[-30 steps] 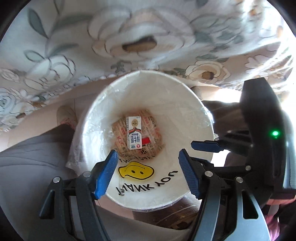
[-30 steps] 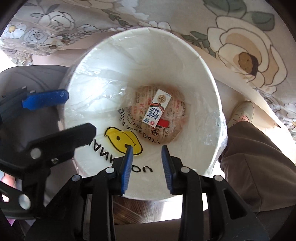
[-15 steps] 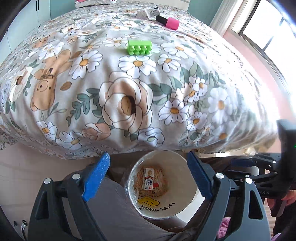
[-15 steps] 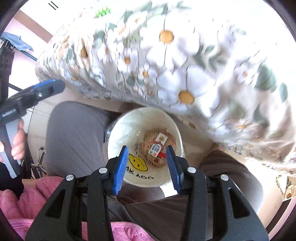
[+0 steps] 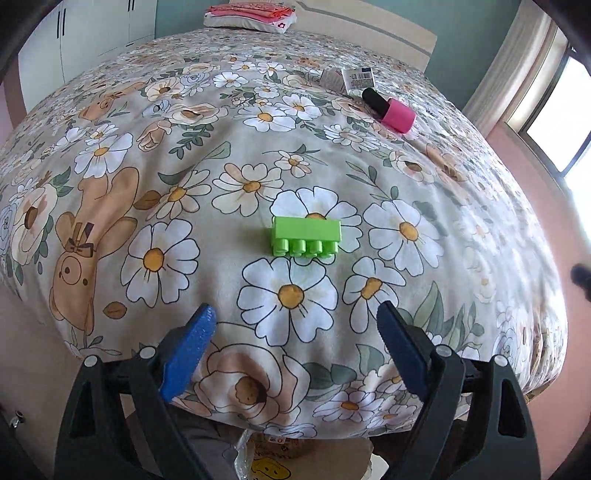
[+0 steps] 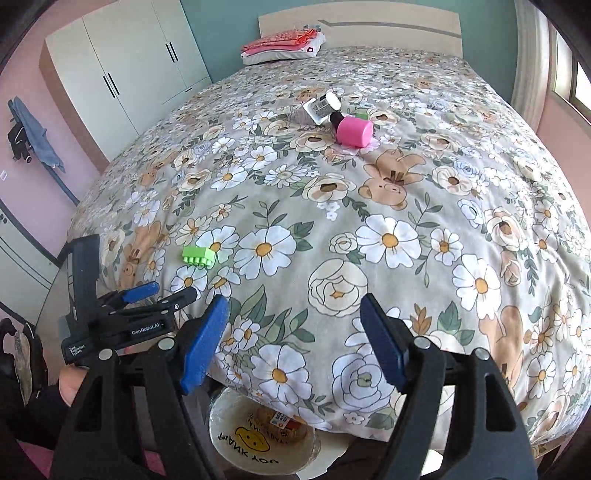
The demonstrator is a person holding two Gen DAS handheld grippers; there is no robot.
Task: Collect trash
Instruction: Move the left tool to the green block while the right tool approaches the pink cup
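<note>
A white bin [image 6: 236,448] with a smiley-face liner stands on the floor at the foot of the bed, holding a small milk carton [image 6: 281,421] on a wrapper. Only the bin's edge [image 5: 273,467] shows in the left wrist view. On the floral bedcover lie a green toy brick [image 5: 306,236] [image 6: 199,255], a pink bottle with a black cap [image 5: 393,112] [image 6: 352,131] and a white tube [image 5: 349,78] [image 6: 318,107]. My left gripper [image 5: 295,323] [image 6: 160,293] and right gripper [image 6: 293,314] hang above the bed's near edge, jaws opening, nothing between them.
A folded pink pillow [image 6: 282,46] lies by the headboard [image 6: 369,22]. A white wardrobe [image 6: 122,70] stands at the left, clothes [image 6: 31,134] hang on the pink wall, and a window [image 5: 550,122] is on the right. A hand [image 6: 72,384] holds the left gripper.
Both grippers rose from inside the bin's mouth to above the bed's edge and tilted up toward the bedcover. Both sets of jaws have spread wider. The carton stays in the bin.
</note>
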